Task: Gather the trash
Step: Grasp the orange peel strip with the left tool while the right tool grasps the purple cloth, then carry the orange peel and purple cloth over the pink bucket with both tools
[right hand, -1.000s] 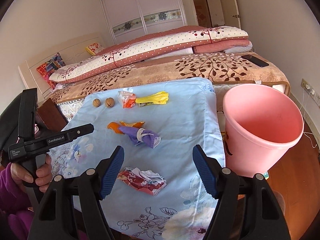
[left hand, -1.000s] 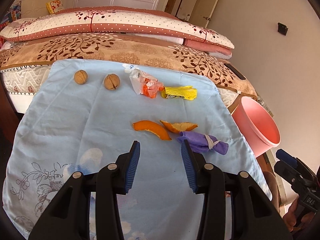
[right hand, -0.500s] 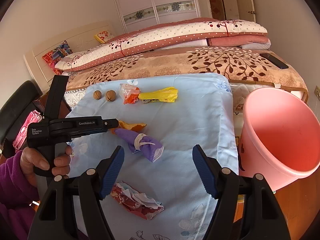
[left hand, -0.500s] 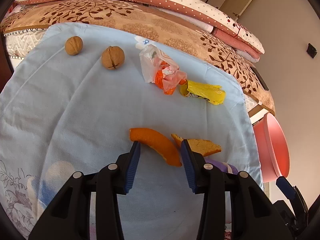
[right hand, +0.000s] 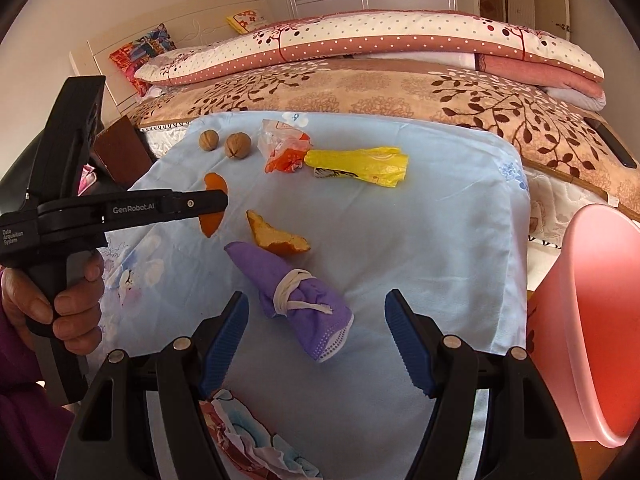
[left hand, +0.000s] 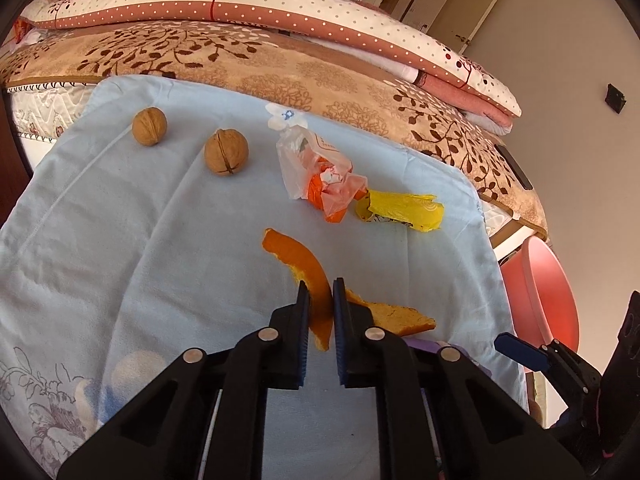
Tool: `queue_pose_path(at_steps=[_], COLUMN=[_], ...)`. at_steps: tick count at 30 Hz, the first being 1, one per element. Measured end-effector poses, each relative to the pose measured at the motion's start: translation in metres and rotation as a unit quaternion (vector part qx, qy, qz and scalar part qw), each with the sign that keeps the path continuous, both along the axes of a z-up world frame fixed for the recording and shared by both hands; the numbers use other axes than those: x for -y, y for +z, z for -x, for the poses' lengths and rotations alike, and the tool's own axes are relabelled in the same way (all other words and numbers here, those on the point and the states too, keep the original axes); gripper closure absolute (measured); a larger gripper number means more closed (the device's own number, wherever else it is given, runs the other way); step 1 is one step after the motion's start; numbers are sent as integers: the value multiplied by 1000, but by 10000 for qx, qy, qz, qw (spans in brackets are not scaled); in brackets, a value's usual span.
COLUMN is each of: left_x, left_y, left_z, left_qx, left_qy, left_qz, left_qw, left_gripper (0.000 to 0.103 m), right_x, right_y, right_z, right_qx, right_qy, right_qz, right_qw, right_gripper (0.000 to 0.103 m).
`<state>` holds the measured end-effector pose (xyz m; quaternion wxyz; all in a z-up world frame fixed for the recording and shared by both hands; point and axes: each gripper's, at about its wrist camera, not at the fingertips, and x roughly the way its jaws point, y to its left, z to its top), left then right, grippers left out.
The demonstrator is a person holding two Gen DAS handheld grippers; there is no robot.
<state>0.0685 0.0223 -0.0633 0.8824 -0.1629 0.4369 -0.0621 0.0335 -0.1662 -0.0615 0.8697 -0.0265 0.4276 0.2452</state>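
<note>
A curved orange peel (left hand: pixel 296 256) lies on the light blue cloth (left hand: pixel 120 240), its near end between the pads of my left gripper (left hand: pixel 320 296). The jaws are closing and pinch the peel. In the right wrist view the left gripper (right hand: pixel 216 202) reaches in from the left over that peel (right hand: pixel 212 224). My right gripper (right hand: pixel 316 304) stands open, low over a rolled purple face mask (right hand: pixel 288 280), with its fingers on either side and not touching. A second orange peel piece (right hand: pixel 276 236) lies just beyond the mask.
Two walnuts (left hand: pixel 149 126) (left hand: pixel 226 152), a clear-and-orange wrapper (left hand: pixel 316 172) and a yellow wrapper (left hand: pixel 404 210) lie farther back. A crumpled printed wrapper (right hand: pixel 248 436) is under my right gripper. A pink bucket (right hand: pixel 592 320) stands right of the cloth. Bedding lies behind.
My left gripper came forward and down over the curved peel and its jaws closed on it. My right gripper moved forward towards the purple mask and stayed open.
</note>
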Motion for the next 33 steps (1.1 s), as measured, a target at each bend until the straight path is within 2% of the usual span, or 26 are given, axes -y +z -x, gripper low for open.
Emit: queue_pose_path(at_steps=[3, 6, 8, 9, 17, 18, 24, 33], left_x=[-5, -10, -12, -13, -11, -10, 1, 25], left_y=[2, 2, 2, 2, 9, 11, 21, 38], left_z=[6, 8, 10, 11, 20, 21, 27, 35], left_qx=[28, 5, -10, -9, 81, 97, 238, 479], left_qy=[10, 38, 53, 58, -19, -36, -195, -550], left_qz=[-17, 11, 31, 33, 25, 18, -24, -108], left_qw=[10000, 10000, 10000, 10000, 10000, 9999, 9995, 9973], left_gripper=[93, 93, 93, 93, 93, 93, 93, 93], right_x=[-7, -12, -13, -14, -5, -2, 14, 42], right_y=[-5, -8, -12, -13, -8, -6, 7, 25], right_z=[-4, -6, -7, -7, 9, 12, 29, 49], right_qx=[-67, -180, -235, -257, -243, -234, -75, 215], right_qy=[120, 170, 150, 124, -35, -81, -381, -715], right_qz=[35, 67, 140, 183, -2, -54, -316, -590], right_qw=[9999, 9997, 9995, 9994, 9997, 9997, 9987, 9955], right_gripper=[34, 48, 52, 58, 73, 79, 86, 86])
